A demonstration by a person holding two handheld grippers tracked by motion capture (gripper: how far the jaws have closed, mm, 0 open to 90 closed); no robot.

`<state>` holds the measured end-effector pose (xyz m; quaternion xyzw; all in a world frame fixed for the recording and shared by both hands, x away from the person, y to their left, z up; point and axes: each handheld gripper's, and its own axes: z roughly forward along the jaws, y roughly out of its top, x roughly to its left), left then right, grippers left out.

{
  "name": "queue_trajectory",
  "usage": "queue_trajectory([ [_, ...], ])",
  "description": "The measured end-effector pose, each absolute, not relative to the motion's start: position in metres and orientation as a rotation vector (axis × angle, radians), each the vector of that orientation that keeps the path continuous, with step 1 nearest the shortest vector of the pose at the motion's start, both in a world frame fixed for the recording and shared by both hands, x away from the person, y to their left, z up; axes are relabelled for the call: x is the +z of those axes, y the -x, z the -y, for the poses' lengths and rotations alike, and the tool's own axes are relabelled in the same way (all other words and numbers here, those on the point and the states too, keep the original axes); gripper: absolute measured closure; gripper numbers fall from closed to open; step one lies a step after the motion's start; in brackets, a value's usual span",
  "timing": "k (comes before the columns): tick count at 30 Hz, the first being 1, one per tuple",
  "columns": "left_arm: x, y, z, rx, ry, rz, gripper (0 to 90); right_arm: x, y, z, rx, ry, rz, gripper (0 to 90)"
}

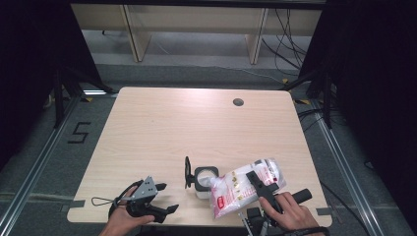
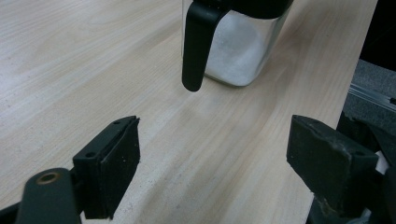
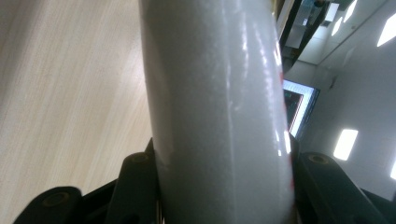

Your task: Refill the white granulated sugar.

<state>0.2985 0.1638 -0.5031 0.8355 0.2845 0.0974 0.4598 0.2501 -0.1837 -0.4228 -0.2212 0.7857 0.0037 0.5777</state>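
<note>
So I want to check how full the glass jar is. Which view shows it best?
The left gripper view: the glass jar is close, with white powder visible through its wall and its black lid flap hanging in front. The high view shows it small, from above, beside the bag. The right gripper view shows the bag instead.

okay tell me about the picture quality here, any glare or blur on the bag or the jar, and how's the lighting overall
High view: evenly lit table, dark surroundings, soft detail on the bag. Left gripper view: the jar is fairly sharp, the near pads slightly soft. Right gripper view: the bag sits very close, with glare streaks down its plastic and blurred ceiling lights behind.
</note>
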Motion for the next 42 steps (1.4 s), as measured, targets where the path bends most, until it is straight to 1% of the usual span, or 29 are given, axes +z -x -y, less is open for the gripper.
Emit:
queue_trajectory([
  [1,-0.5027,-0.2996,-0.1645,0.248,-2.065,-0.676,16.8,-0.4228,-0.2501,0.1837,0.009,0.518,-1.838,58.1],
  [2,-0.5028,-0.2986,-0.1641,0.244,-2.059,-0.695,16.8,-0.4214,-0.2496,0.1832,-0.007,0.520,-1.850,58.1],
  [8,-0.5029,-0.2993,-0.1642,0.246,-2.065,-0.681,16.8,-0.4207,-0.2492,0.1836,-0.001,0.523,-1.845,58.1],
  [9,-0.5028,-0.2995,-0.1643,0.246,-2.065,-0.679,16.8,-0.4235,-0.2477,0.1855,0.019,0.473,-1.858,58.1],
  [10,-0.5024,-0.2993,-0.1645,0.247,-2.070,-0.682,16.8,-0.4219,-0.2488,0.1843,0.012,0.511,-1.843,58.2],
  [21,-0.5029,-0.2990,-0.1641,0.242,-2.060,-0.689,16.8,-0.4200,-0.2491,0.1842,0.013,0.528,-1.831,58.2],
  [26,-0.5029,-0.2990,-0.1642,0.243,-2.062,-0.688,16.8,-0.4213,-0.2465,0.1867,0.015,0.468,-1.862,58.2],
  [42,-0.5027,-0.2987,-0.1643,0.244,-2.061,-0.694,16.8,-0.4192,-0.2481,0.1842,0.010,0.518,-1.841,58.2],
])
